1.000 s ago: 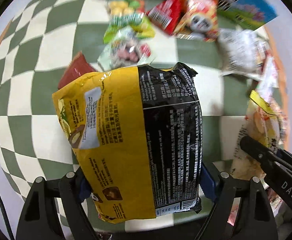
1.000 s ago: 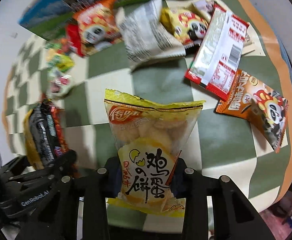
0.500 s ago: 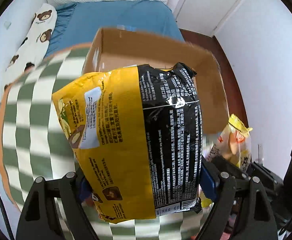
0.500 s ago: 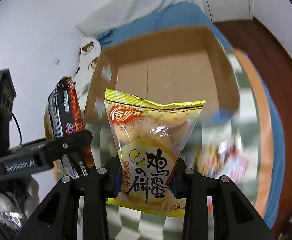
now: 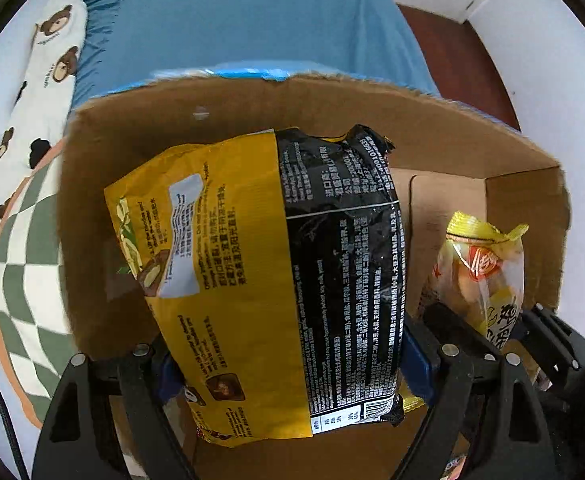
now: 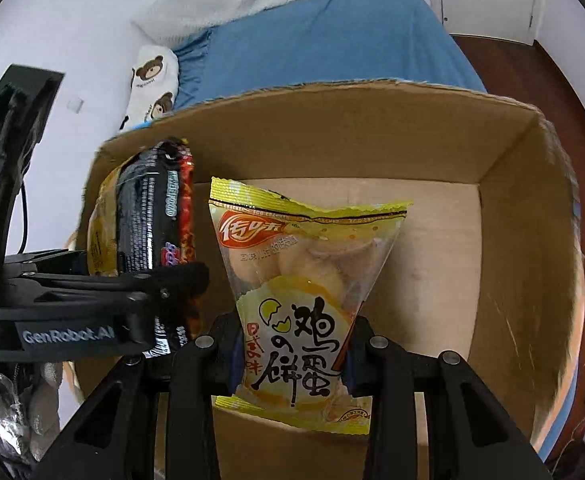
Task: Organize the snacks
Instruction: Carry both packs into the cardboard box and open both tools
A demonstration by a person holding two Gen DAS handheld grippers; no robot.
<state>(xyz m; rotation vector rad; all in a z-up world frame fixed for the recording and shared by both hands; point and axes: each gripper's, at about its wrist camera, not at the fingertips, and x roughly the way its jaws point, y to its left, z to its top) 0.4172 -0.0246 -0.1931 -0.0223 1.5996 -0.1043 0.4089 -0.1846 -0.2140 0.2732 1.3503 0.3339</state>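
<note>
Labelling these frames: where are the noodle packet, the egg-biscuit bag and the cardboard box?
noodle packet [image 5: 252, 280], left wrist view, yellow back panel
egg-biscuit bag [image 6: 304, 288], right wrist view, bag's middle
cardboard box [image 6: 372, 132], right wrist view, far inner wall

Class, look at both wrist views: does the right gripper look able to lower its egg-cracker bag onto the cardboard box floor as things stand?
Probably yes. The right gripper holds the egg-cracker bag over bare floor of the cardboard box; the left gripper with its yellow-and-black noodle packet sits off to one side.

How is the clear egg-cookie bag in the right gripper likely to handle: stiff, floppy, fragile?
The egg-cookie bag probably handles floppy: the right gripper pinches its film into a narrow waist. The glossy wrapper may slip. The round cookies showing through look brittle, so squeezing likely risks cracking them.
</note>
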